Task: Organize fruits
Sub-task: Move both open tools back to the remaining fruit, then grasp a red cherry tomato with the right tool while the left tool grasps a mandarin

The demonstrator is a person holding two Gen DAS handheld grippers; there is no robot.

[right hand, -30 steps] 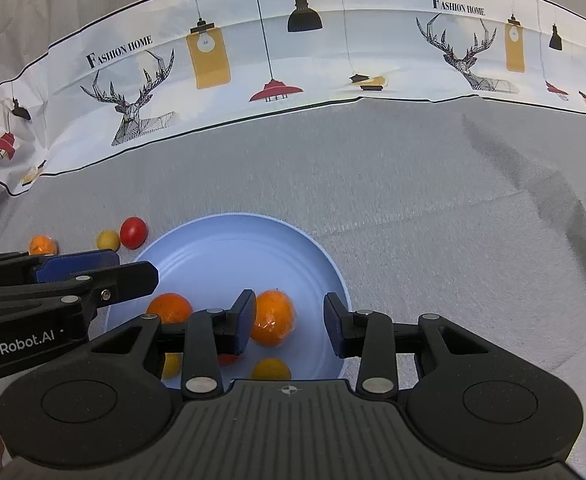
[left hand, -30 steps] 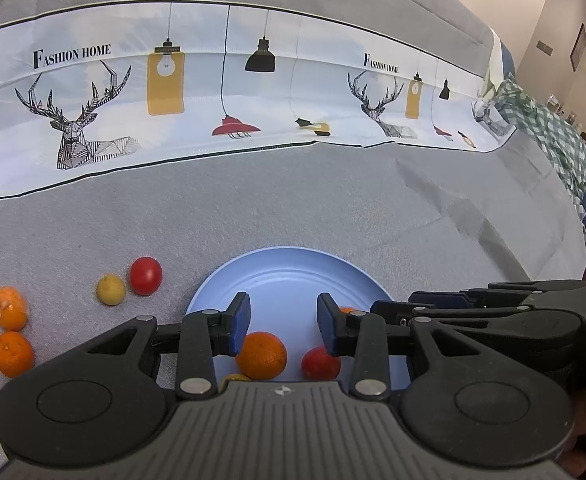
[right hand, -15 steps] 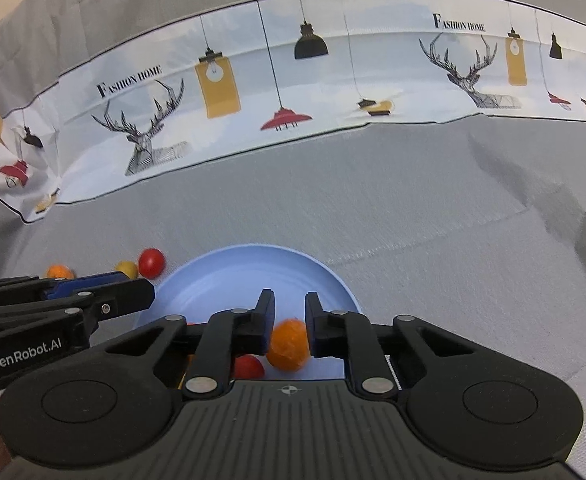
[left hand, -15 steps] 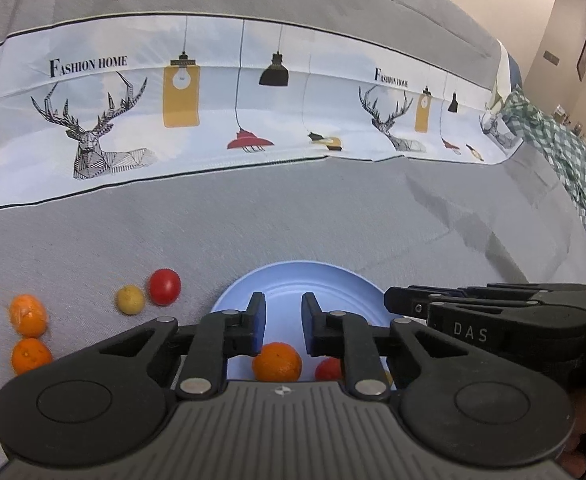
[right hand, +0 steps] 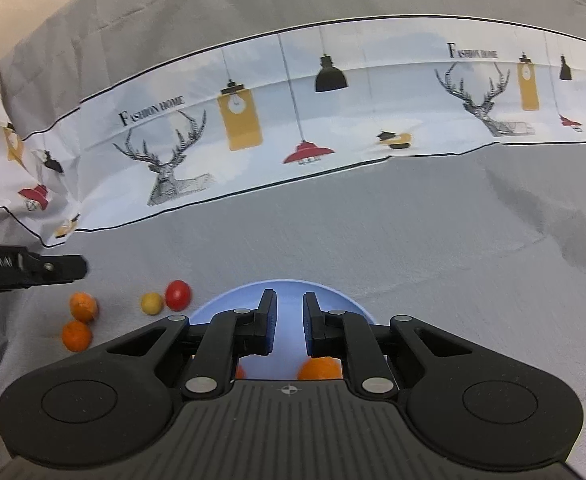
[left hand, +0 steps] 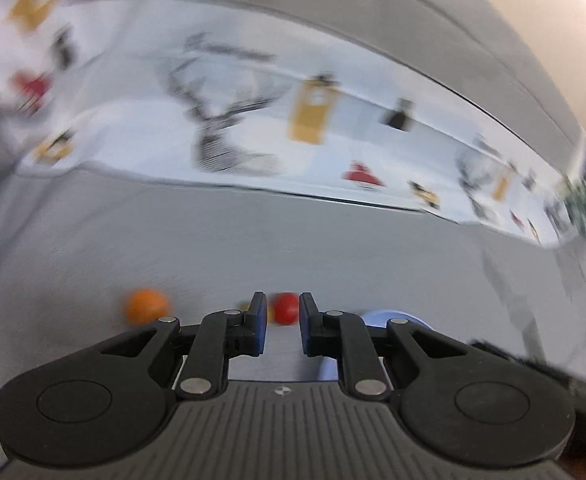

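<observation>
A light blue plate (right hand: 333,300) lies on the grey cloth and holds oranges (right hand: 320,369), mostly hidden behind my right gripper (right hand: 289,322), which hangs above it, nearly closed and empty. Left of the plate lie a red tomato (right hand: 177,294), a small yellow fruit (right hand: 151,303) and two oranges (right hand: 83,306). The left wrist view is blurred: my left gripper (left hand: 283,326) is narrowly open and empty, with the tomato (left hand: 285,309) just beyond its tips, an orange (left hand: 146,305) to the left and the plate's rim (left hand: 389,317) to the right.
A white printed cloth band with deer and lamps (right hand: 293,128) runs across the back of the grey cloth. The left gripper's body (right hand: 29,270) reaches in from the left edge of the right wrist view.
My left gripper has swung left, away from the plate toward the loose fruits, blurring its view. My right gripper has pulled back and up from the plate. Both grippers' fingers closed to narrow gaps.
</observation>
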